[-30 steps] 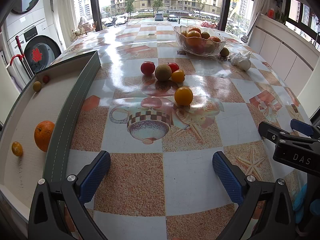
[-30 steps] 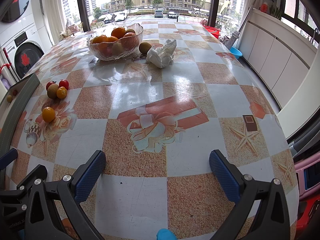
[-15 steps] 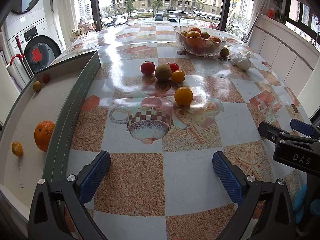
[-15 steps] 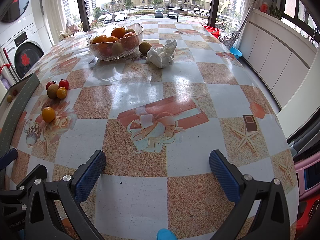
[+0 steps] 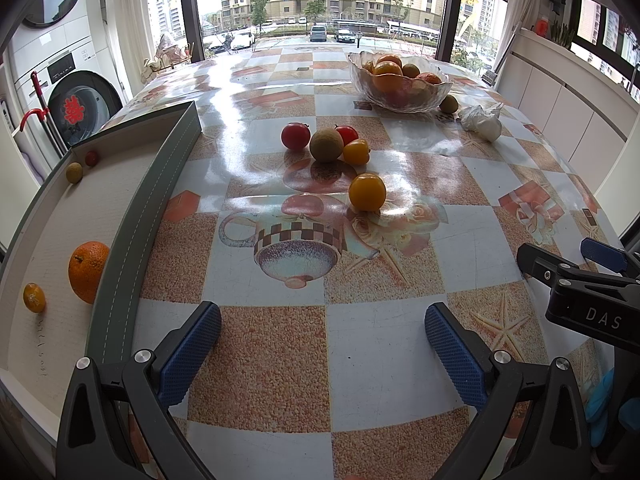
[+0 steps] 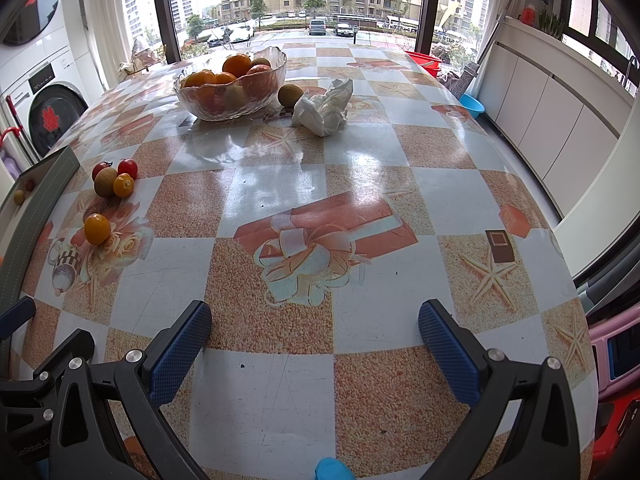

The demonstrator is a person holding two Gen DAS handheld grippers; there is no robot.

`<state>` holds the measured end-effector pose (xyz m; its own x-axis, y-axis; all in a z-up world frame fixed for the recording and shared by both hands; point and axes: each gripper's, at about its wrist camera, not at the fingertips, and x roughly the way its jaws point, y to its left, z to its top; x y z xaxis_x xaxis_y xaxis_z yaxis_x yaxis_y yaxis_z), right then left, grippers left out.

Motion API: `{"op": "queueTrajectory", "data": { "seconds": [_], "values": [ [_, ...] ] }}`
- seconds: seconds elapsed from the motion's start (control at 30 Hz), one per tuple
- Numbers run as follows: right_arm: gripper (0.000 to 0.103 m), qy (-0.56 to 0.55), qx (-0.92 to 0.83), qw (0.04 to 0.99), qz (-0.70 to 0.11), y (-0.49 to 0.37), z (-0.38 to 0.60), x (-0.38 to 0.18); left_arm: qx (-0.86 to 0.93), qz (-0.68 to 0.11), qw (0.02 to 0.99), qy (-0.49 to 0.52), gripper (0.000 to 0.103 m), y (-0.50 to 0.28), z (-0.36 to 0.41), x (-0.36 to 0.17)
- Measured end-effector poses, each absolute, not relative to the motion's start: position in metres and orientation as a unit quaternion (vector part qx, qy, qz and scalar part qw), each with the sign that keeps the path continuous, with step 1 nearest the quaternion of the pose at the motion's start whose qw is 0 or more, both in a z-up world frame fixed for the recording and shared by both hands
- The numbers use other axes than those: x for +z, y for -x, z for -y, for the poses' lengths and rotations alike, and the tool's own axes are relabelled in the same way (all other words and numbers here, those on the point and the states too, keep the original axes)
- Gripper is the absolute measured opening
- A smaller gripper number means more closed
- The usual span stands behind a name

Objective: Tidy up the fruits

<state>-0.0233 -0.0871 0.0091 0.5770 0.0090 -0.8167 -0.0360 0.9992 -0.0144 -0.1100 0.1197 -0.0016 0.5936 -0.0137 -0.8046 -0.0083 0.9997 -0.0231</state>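
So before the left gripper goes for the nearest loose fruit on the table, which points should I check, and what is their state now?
1. Left gripper open and empty: ok.
2. Right gripper open and empty, low at the right, off the path: ok.
3. Nearest loose fruit, the yellow-orange fruit, stands apart from the cluster of four: ok.
4. Path over the table to it is free: ok.
5. Tray at the left has bare floor between the big orange and the two small fruits at its far end: ok.
6. Whether this fruit belongs in the tray or the glass bowl: cannot tell.
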Motion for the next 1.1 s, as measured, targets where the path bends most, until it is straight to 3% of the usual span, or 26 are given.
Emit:
{"op": "queueTrajectory", "data": {
  "seconds": [0.33, 0.73, 0.83, 0.87, 0.93, 0.97, 1.1],
  "values": [
    [0.103, 0.013, 0.015, 0.875, -0.483, 0.017, 0.085, 0.011, -0.004, -0.452, 0.892, 0.013, 0.102, 0.108, -0.12, -0.002],
    [0.098, 0.032, 0.204, 0.852, -0.481, -0.013, -0.011, 0.018, -0.003, -0.425, 0.905, 0.011, 0.102, 0.142, -0.141, 0.026],
    [0.084, 0.055, 0.219, 0.853, -0.471, -0.012, -0.033, 0.016, 0.007, -0.411, 0.912, 0.024, 0.102, 0.147, -0.155, 0.042],
    [0.073, 0.066, 0.22, 0.855, -0.466, -0.013, -0.039, 0.016, 0.011, -0.405, 0.914, 0.028, 0.102, 0.147, -0.159, 0.047],
    [0.046, 0.079, 0.224, 0.856, -0.459, -0.012, -0.044, 0.017, 0.014, -0.396, 0.917, 0.037, 0.102, 0.142, -0.164, 0.058],
    [0.024, 0.072, 0.231, 0.854, -0.46, -0.014, -0.042, 0.017, 0.014, -0.393, 0.918, 0.04, 0.102, 0.139, -0.166, 0.061],
    [0.024, 0.009, 0.225, 0.855, -0.468, -0.02, -0.008, 0.02, 0.014, -0.397, 0.916, 0.044, 0.102, 0.115, -0.163, 0.065]
  ]
}}
